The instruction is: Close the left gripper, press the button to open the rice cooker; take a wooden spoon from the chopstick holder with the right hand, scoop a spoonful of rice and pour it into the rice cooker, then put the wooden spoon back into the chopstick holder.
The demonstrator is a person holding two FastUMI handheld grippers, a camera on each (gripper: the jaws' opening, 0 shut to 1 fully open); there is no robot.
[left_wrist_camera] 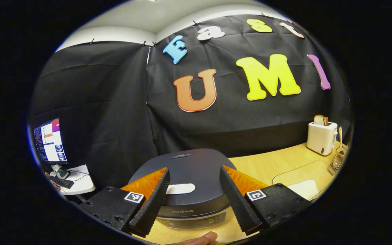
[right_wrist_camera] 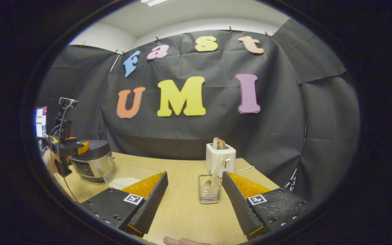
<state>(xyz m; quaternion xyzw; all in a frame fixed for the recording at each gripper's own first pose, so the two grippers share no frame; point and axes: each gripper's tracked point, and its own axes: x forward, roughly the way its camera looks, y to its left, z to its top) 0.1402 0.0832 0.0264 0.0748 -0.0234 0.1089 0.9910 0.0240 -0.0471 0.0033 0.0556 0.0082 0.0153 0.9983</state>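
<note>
**Lid down, both grippers empty: button press comes first**

While the dark round-lidded rice cooker (left_wrist_camera: 185,183) sits closed on the light wooden bench (left_wrist_camera: 267,163), the left gripper (left_wrist_camera: 196,194) hovers just in front of it, fingers spread wide, holding nothing. The task wants them closed before pressing, so shut them fully first, then use the joined tips as one blunt probe. Likely target is the pale oblong button (left_wrist_camera: 180,188) on the lid's front edge, seen between the fingers. Push straight down on its centre; an angled push may slide off or shove the cooker back.

The right gripper (right_wrist_camera: 194,200) is also wide open and empty, aimed at the wire chopstick holder (right_wrist_camera: 209,194) near the white toaster (right_wrist_camera: 220,158). The pale wooden spoon (right_wrist_camera: 216,172) stands in the holder, leaning. The clear shallow container of rice (right_wrist_camera: 128,177) lies just beside the cooker. Keep the right side parked until the lid pops.
</note>
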